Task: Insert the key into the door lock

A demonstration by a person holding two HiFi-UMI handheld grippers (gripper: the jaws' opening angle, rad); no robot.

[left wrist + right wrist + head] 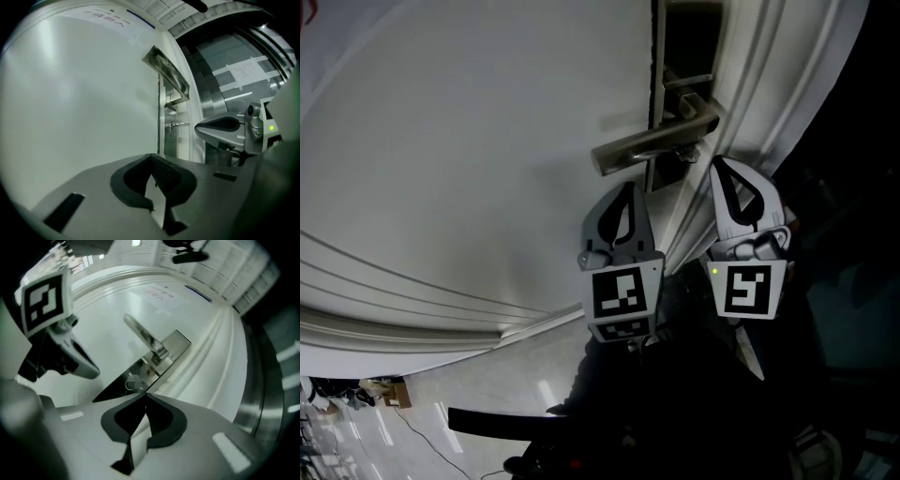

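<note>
**2 grippers closed and empty; key (180, 124) in the lock (171, 130)**

Your right gripper (144, 394) has its jaws pressed together on nothing, tips just short of the key. Your left gripper (151, 158), to its left, is likewise closed and empty. The key stands in the lock below the lever handle (167, 74), at the edge of the white door (84, 103).
</note>
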